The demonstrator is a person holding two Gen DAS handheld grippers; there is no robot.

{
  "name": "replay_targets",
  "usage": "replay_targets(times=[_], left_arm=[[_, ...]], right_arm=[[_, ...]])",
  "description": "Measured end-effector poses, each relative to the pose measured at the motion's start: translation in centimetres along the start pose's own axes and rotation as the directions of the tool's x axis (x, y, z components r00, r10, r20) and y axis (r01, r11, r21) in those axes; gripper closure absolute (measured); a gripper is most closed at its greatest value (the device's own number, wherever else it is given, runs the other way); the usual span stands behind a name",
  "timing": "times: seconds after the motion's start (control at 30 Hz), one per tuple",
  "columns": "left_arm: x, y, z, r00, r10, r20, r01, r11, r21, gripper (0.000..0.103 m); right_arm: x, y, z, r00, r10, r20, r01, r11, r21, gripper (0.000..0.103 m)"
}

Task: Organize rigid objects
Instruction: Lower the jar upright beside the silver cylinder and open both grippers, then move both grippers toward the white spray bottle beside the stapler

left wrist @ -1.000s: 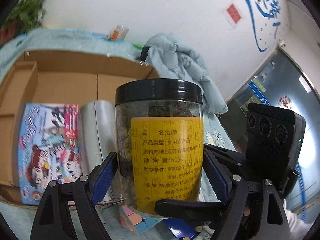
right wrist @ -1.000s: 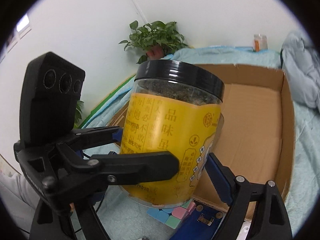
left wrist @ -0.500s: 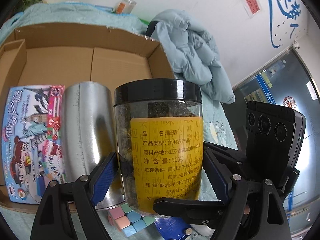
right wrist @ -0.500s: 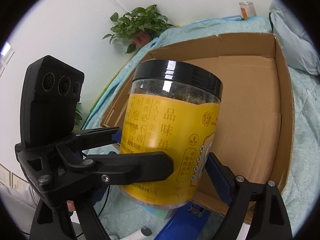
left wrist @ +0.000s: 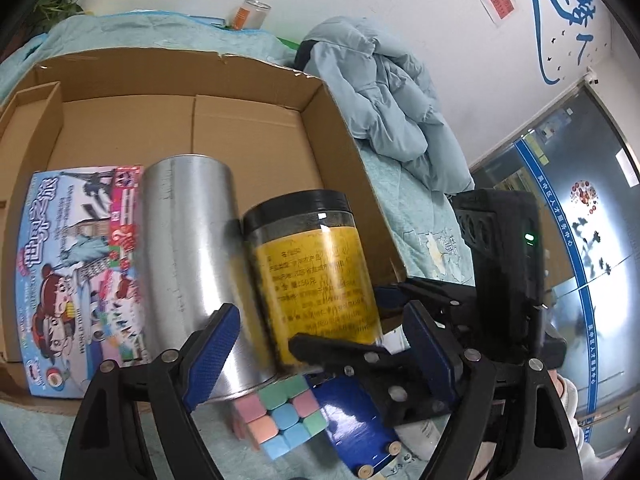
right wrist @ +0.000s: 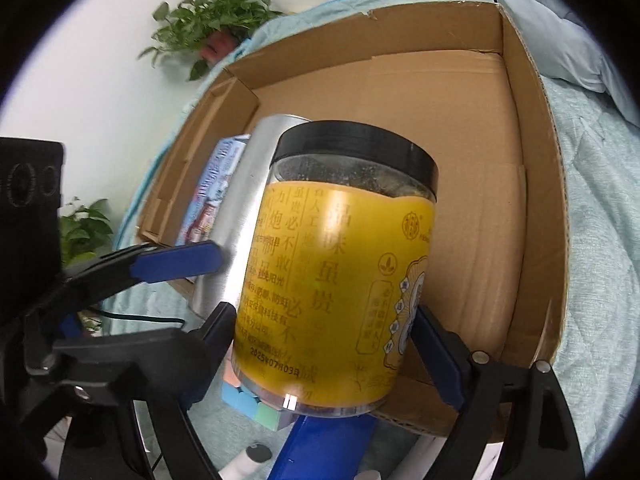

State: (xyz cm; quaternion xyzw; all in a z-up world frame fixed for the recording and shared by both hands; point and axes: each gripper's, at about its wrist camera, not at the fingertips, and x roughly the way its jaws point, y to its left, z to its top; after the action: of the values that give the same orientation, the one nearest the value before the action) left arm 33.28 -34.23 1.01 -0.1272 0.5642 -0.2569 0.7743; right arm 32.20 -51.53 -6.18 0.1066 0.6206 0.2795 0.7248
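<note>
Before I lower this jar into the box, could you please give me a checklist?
1. Right gripper clamped on jar: ok.
2. Lid closed: ok.
3. Left gripper off the jar: ok, one pad stands beside the can.
4. Free floor in box right of can: ok.
5. Jar base past box's near wall: cannot tell.

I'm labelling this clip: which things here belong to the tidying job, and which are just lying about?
Job: yellow-label jar, silver tin, cartoon box, cardboard box, pastel cube, right tool gripping the jar.
Lying about: blue jacket, potted plant, small glass by the wall.
</note>
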Motion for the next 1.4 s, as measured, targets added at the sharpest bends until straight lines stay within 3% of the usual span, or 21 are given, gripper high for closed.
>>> replay_targets(times=[0.27, 0.37, 0.43, 0.57, 0.67, 0.83, 1.0, 1.07, 1.1, 1.2, 1.27, 1.3, 1.33, 1.37, 1.4], left_arm=[[-4.1, 0.9, -2.3, 0.988, 0.084, 0.128, -0.093, 0.993, 0.07, 0.02], [-6.3, 0.8, -3.4, 0.966, 0.14, 0.216, -0.164, 0.981, 0.099, 0.014], [-7.7, 0.6, -4.3, 0.946, 0.173, 0.275, -0.21, 0.972, 0.11, 0.005], [-10.3, 0.4, -5.9, 0.907, 0.214, 0.362, -0.272, 0.955, 0.117, 0.001], [-12.1, 0.8, -7.2, 0.881, 0.25, 0.403, -0.311, 0.946, 0.093, 0.001], [-14.0, 1.3, -9.5, 0.87, 0.259, 0.42, -0.308, 0.95, 0.052, 0.001], [-15.0, 1.0, -11.8, 0.869, 0.277, 0.41, -0.332, 0.941, 0.068, 0.001], [-15.4, 1.1, -12.6, 0.871, 0.27, 0.41, -0.324, 0.943, 0.069, 0.004], [-15.6, 1.0, -13.1, 0.874, 0.259, 0.411, -0.315, 0.946, 0.072, 0.009], [-16.0, 0.4, -14.4, 0.885, 0.251, 0.392, -0.31, 0.946, 0.094, 0.041], [-16.2, -0.2, -15.1, 0.881, 0.261, 0.395, -0.326, 0.939, 0.108, 0.044], [-16.4, -0.6, -15.7, 0.874, 0.26, 0.41, -0.332, 0.937, 0.112, 0.043], [-16.7, -0.9, -16.2, 0.872, 0.254, 0.419, -0.328, 0.938, 0.113, 0.032], [-16.9, -1.1, -16.6, 0.871, 0.247, 0.425, -0.322, 0.94, 0.112, 0.019], [-17.2, -1.3, -17.0, 0.868, 0.25, 0.43, -0.321, 0.942, 0.099, 0.0]], right_arm=[[0.9, 1.1, -0.1, 0.991, -0.133, -0.009, 0.133, 0.991, -0.001, 0.007], [-0.2, 1.1, -0.8, 0.992, -0.128, 0.015, 0.127, 0.992, 0.022, 0.003], [-1.2, 1.7, -1.4, 0.991, -0.122, 0.054, 0.121, 0.992, 0.032, 0.003], [-3.7, 3.4, -3.3, 0.984, -0.085, 0.157, 0.081, 0.996, 0.033, 0.003], [-5.2, 5.8, -5.1, 0.966, -0.09, 0.243, 0.092, 0.996, 0.003, 0.003], [-5.9, 9.8, -7.8, 0.939, -0.148, 0.31, 0.173, 0.983, -0.055, 0.003], [-6.4, 11.4, -10.4, 0.902, -0.218, 0.373, 0.247, 0.969, -0.031, 0.003], [-6.5, 11.3, -11.2, 0.893, -0.245, 0.377, 0.269, 0.963, -0.01, 0.003], [-6.7, 11.2, -11.7, 0.89, -0.255, 0.378, 0.274, 0.962, 0.002, 0.003], [-7.0, 11.3, -12.9, 0.871, -0.288, 0.397, 0.302, 0.953, 0.028, 0.003], [-7.2, 11.5, -13.7, 0.86, -0.31, 0.406, 0.325, 0.945, 0.034, 0.003], [-7.3, 11.6, -14.1, 0.854, -0.319, 0.411, 0.334, 0.942, 0.036, 0.003], [-7.4, 11.7, -14.4, 0.851, -0.322, 0.415, 0.337, 0.941, 0.04, 0.003], [-7.6, 11.8, -14.8, 0.846, -0.324, 0.424, 0.338, 0.94, 0.045, 0.003], [-7.8, 12.0, -15.1, 0.843, -0.322, 0.431, 0.336, 0.941, 0.046, 0.003]])
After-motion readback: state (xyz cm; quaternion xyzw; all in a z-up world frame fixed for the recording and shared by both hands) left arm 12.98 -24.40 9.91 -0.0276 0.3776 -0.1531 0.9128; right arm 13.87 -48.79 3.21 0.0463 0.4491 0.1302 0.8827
